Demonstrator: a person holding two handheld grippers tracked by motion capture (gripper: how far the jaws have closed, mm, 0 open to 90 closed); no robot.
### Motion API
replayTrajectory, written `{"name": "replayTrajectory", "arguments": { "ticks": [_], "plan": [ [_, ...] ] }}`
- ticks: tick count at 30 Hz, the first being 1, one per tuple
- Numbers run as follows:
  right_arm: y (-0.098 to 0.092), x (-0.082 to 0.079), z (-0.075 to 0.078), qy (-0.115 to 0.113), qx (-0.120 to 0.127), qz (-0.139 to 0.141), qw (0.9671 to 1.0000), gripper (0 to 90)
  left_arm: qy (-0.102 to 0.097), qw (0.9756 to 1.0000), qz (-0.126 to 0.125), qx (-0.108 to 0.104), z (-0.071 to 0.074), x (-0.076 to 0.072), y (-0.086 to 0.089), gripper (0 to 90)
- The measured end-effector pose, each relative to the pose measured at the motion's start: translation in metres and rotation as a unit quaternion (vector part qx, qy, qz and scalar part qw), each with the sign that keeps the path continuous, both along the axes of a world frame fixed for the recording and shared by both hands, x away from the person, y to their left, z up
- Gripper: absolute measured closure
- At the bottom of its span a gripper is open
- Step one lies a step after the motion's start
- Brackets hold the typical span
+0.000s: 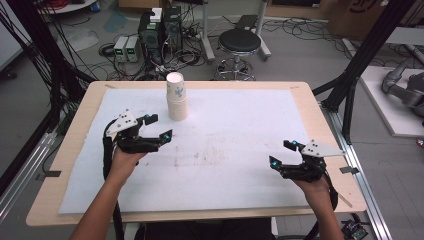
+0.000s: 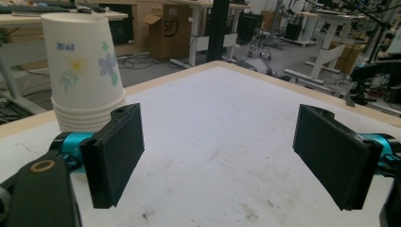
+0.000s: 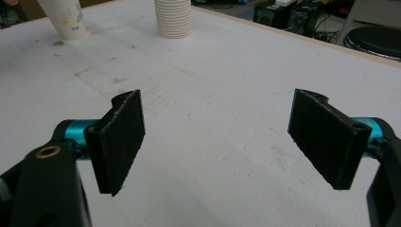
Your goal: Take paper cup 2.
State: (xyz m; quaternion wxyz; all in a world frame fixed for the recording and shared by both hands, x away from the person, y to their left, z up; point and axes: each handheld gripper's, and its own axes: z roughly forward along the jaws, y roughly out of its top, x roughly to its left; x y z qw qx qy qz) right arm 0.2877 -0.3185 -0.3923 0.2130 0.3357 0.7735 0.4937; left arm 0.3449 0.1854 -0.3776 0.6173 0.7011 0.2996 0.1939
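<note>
High view takes in the whole table (image 1: 70, 150): a stack of paper cups (image 1: 176, 96) stands upside down, long axis upright, near the far edge, with the left gripper (image 1: 159, 127) just beside it, jaws apart and empty, forearm angled inward. The right gripper (image 1: 283, 154) hangs well apart, also spread. Left gripper view brings out the stack's flower print (image 2: 85, 64) beyond the left-hand pad. Right gripper view shows the stack's ribbed rims (image 3: 173, 19) and a separate cup (image 3: 64, 16) farther off.
</note>
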Motion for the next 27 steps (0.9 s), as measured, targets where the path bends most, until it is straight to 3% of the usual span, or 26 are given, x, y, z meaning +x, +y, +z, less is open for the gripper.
{"name": "replayTrajectory", "arguments": {
  "ticks": [5,11,16,23,27],
  "plan": [
    [0.0,0.0,0.001,0.0,0.002,0.0,1.0,19.9,0.007,0.9999,0.012,0.007,0.016,0.021,-0.002,17.3],
    [-0.002,0.0,0.001,0.002,0.006,0.0,1.0,19.9,0.022,0.9985,0.049,-0.012,0.033,0.048,0.0,17.3],
    [-0.004,0.0,0.002,-0.003,0.01,0.0,0.9999,19.9,0.024,0.9974,0.067,-0.004,0.044,0.072,-0.002,16.3],
    [-0.003,0.0,0.002,0.0,0.012,0.002,0.9999,19.9,0.04,0.9947,0.091,0.029,0.044,0.102,-0.01,16.3],
    [-0.003,0.001,0.002,0.0,0.012,0.004,0.9999,19.9,0.048,0.9927,0.107,0.028,0.041,0.115,-0.014,16.3]
  ]
}}
